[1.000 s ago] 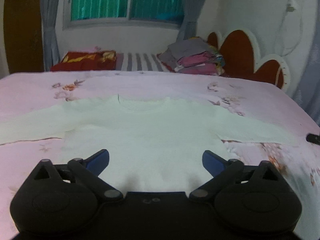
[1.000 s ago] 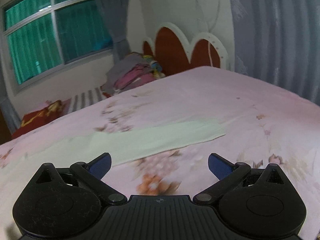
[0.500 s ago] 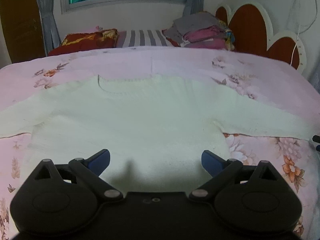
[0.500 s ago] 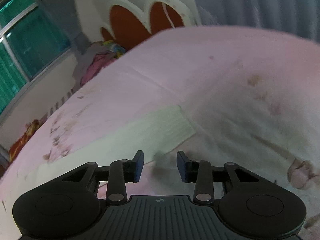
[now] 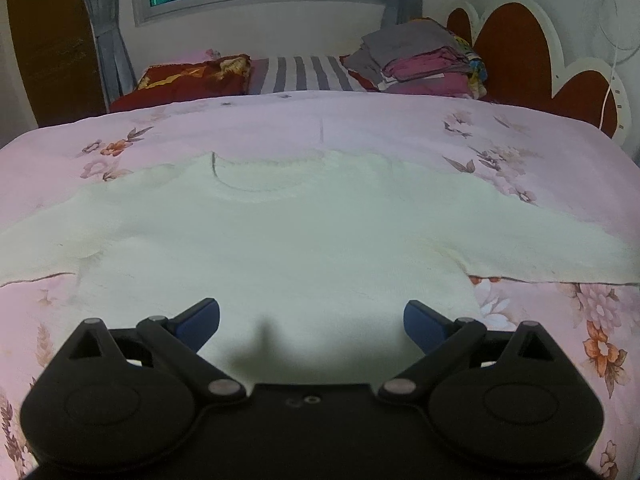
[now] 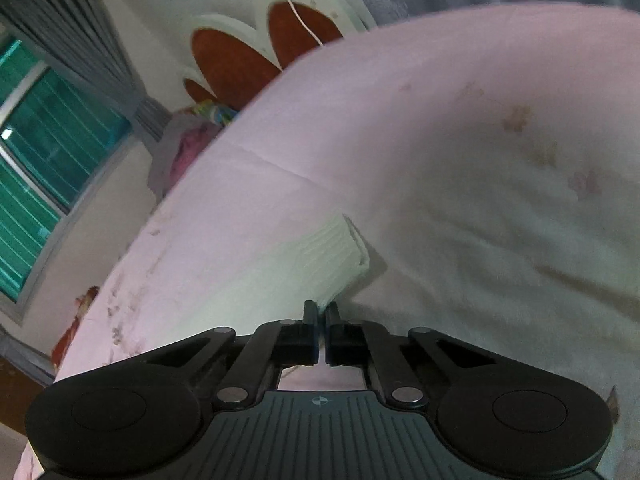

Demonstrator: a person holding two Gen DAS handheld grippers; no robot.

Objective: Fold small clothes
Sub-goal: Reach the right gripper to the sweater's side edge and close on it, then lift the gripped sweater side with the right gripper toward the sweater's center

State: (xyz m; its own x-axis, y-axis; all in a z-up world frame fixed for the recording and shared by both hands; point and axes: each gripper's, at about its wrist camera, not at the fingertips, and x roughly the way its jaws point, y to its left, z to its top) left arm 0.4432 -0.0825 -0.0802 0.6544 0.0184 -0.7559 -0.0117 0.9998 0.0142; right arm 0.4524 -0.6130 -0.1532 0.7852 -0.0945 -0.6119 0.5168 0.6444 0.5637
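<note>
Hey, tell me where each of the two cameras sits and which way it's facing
Left wrist: sits on the left gripper, faces across the white sweater towards the window; only its open jaws show.
Right wrist: sits on the right gripper, rolled, faces the sweater's sleeve cuff; its jaws are shut on the cuff's edge.
Shared: the sweater, the pink floral bedspread, the headboard, the folded pile.

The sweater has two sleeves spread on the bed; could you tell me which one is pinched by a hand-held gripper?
The right sleeve: the right hand-held gripper is shut on its cuff edge. The left sleeve lies flat and untouched; the left hand-held gripper is open over the hem.
</note>
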